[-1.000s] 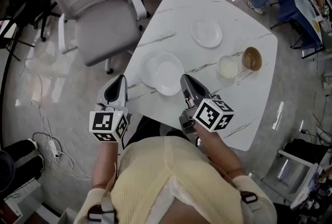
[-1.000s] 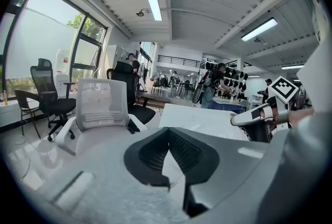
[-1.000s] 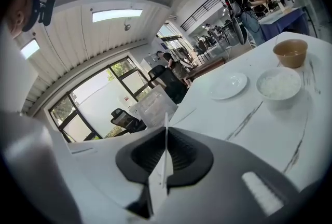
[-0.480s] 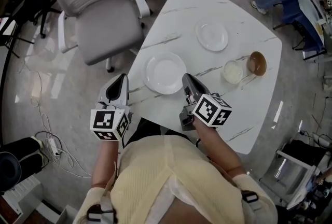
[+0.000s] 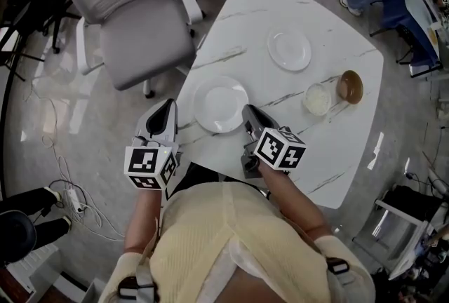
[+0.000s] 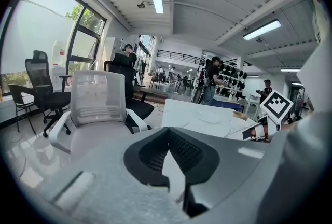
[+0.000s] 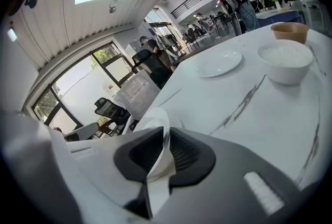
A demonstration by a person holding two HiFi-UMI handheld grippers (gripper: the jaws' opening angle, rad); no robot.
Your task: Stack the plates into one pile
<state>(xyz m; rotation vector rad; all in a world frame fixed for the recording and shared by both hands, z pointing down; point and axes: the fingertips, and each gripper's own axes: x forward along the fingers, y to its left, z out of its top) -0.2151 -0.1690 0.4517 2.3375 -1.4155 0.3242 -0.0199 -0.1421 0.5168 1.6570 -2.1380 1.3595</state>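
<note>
One near plate [image 5: 221, 104], one far plate [image 5: 289, 49]: probably slick, brittle, so pinch rims. Right gripper [image 5: 246, 111] just opening around near rim; left gripper [image 5: 170, 105] closed, empty.

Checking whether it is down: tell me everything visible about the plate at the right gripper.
The plate is round, white and glossy like ceramic, with a shallow well and broad rim. It lies flat near the table's near edge. Its rim sits between the right gripper's jaws, which have just been opening. Whether another plate lies beneath cannot be told.
</note>
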